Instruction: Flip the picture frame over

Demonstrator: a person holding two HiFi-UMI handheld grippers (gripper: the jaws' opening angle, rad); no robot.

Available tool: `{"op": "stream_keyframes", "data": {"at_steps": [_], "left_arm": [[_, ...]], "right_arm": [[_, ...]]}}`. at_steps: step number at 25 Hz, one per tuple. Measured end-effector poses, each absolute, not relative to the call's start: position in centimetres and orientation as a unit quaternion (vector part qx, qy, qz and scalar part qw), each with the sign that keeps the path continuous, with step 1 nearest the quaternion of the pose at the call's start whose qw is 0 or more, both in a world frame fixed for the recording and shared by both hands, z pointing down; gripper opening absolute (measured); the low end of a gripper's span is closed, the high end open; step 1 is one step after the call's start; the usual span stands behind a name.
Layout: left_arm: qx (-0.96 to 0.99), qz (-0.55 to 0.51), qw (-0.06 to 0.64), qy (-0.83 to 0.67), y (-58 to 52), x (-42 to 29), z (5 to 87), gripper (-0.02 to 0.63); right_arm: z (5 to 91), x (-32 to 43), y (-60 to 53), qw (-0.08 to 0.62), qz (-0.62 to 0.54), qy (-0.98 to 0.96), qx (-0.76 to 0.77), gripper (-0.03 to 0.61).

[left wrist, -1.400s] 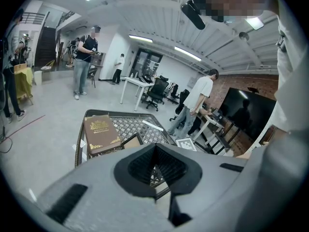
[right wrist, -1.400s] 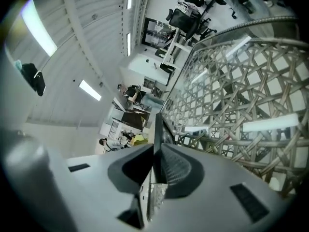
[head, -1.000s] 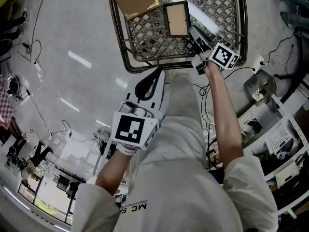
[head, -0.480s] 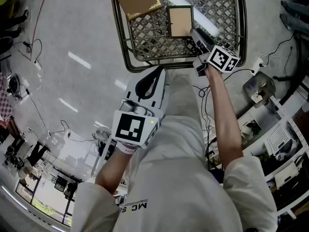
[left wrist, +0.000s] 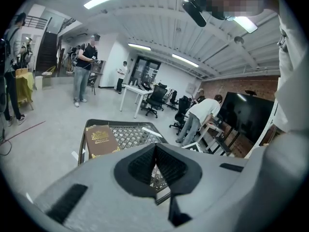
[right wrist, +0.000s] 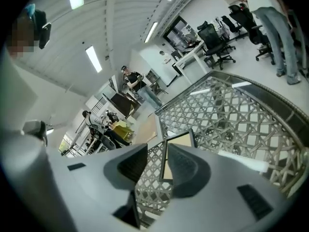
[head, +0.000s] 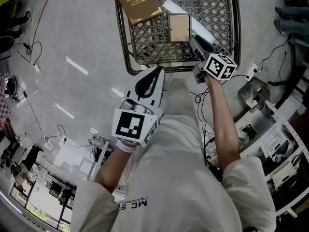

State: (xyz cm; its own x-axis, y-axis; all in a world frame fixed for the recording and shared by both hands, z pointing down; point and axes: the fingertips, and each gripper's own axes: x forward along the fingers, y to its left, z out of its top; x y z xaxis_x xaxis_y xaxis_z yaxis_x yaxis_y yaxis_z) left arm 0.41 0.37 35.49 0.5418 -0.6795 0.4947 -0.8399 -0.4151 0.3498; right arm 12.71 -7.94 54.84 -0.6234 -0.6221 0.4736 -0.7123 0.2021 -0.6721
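the picture frame [head: 179, 27] lies flat on the wire mesh table [head: 124, 47] beside a brown book [head: 136, 3]. the right gripper [head: 195, 38] has its jaws wide and closing, with the frame's edge seemingly between them, untouched. the left gripper [head: 155, 74] has its jaws pressed together, empty.

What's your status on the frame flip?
Left gripper shut, idle. Right gripper closing, nothing between jaws. Dark-rimmed picture frame flat on metal lattice table, tan face up. Brown gold-trimmed book beside it, apart.
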Motion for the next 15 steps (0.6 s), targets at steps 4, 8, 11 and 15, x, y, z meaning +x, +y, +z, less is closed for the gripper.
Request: {"op": "stream_keyframes", "data": {"at_steps": [4, 8, 11, 15], "left_arm": [[0.832, 0.129, 0.276, -0.464, 0.2, 0.2, 33.9, 0.021], [0.832, 0.121, 0.268, -0.471, 0.3, -0.8, 32.7, 0.021], [0.831, 0.116, 0.263, -0.477, 0.5, -1.8, 31.9, 0.021], [0.83, 0.11, 0.254, -0.484, 0.8, -2.9, 31.0, 0.021]], "right_arm": [[51.9, 12.7, -7.2, 0.088, 0.409, -0.8, 0.43, 0.081], [48.3, 12.1, -6.4, 0.115, 0.359, -0.821, 0.428, 0.033], [45.4, 11.5, -5.8, 0.125, 0.328, -0.834, 0.426, 0.023], [41.3, 11.0, -4.9, 0.128, 0.292, -0.847, 0.426, 0.021]]}}
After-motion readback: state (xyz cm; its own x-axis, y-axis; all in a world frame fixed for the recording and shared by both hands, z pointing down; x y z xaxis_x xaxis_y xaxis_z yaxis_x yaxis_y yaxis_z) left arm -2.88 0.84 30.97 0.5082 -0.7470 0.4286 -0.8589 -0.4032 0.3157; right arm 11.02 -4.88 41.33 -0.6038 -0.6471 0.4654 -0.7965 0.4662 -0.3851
